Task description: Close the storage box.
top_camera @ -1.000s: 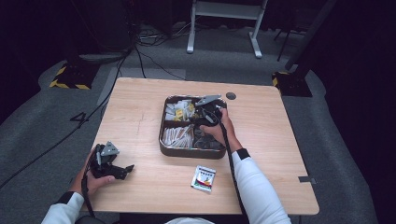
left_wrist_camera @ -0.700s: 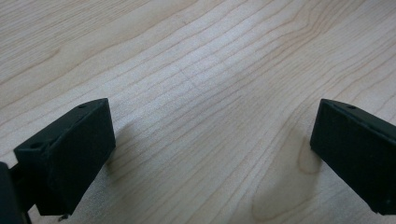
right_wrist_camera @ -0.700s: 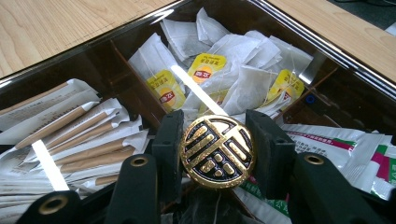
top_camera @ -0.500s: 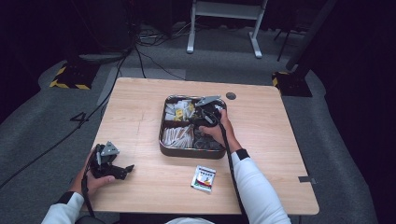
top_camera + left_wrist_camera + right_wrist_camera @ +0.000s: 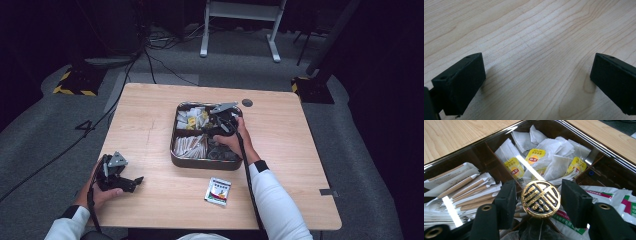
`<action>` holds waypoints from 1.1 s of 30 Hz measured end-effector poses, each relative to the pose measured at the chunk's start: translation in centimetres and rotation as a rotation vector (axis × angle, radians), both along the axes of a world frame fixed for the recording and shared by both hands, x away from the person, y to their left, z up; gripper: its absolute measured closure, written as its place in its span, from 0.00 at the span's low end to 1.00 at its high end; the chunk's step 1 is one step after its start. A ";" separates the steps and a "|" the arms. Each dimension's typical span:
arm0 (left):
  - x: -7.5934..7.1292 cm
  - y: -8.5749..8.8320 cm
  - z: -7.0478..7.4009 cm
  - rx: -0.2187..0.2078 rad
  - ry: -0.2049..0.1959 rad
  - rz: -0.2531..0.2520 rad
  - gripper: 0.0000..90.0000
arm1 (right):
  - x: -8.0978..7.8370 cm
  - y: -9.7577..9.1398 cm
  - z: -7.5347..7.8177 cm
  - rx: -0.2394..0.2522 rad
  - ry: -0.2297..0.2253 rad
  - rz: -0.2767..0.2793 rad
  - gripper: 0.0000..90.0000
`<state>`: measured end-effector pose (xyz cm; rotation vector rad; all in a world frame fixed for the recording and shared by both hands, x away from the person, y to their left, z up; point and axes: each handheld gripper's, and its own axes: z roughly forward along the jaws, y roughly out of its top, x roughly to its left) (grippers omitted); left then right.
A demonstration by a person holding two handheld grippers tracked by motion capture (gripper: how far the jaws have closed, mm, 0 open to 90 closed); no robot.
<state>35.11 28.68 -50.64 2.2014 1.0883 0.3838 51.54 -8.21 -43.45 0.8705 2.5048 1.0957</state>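
My right hand-held gripper (image 5: 541, 195) sits over the divided tray (image 5: 176, 159) at the table's (image 5: 150, 125) middle, jaws closed against a round gold knob (image 5: 540, 198), one on each side. The knob's embossed face points up toward the camera. Tea bags (image 5: 541, 157) and paper sticks (image 5: 466, 192) lie in the compartments beyond. My left hand-held gripper (image 5: 120, 175) rests near the table's front left edge, jaws wide apart, holding nothing.

A round knob (image 5: 540, 199) sits between the right gripper's (image 5: 537, 195) fingers (image 5: 506, 202), at the middle of a divided tray (image 5: 176, 159). Beyond the fingertips lie tea bags (image 5: 549, 157) in one compartment; off the left finger, paper-wrapped sticks (image 5: 464, 192); off the right finger, sachets (image 5: 609, 195). The left gripper's (image 5: 536, 82) fingers (image 5: 461, 82) stand wide apart over bare table (image 5: 531, 45). One packet (image 5: 218, 191) lies on the table before the tray.
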 end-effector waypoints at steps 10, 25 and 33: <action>0.0 0.0 0.0 0.000 0.000 0.000 0.00 | -0.9 -1.1 0.7 -0.033 -0.036 0.009 0.32; 0.0 0.0 0.0 0.001 -0.001 0.001 0.00 | -3.8 -4.1 1.3 -0.104 -0.077 0.060 0.31; 0.0 0.0 0.0 0.001 0.000 0.000 0.00 | -5.0 -5.7 1.8 -0.138 -0.113 0.051 0.30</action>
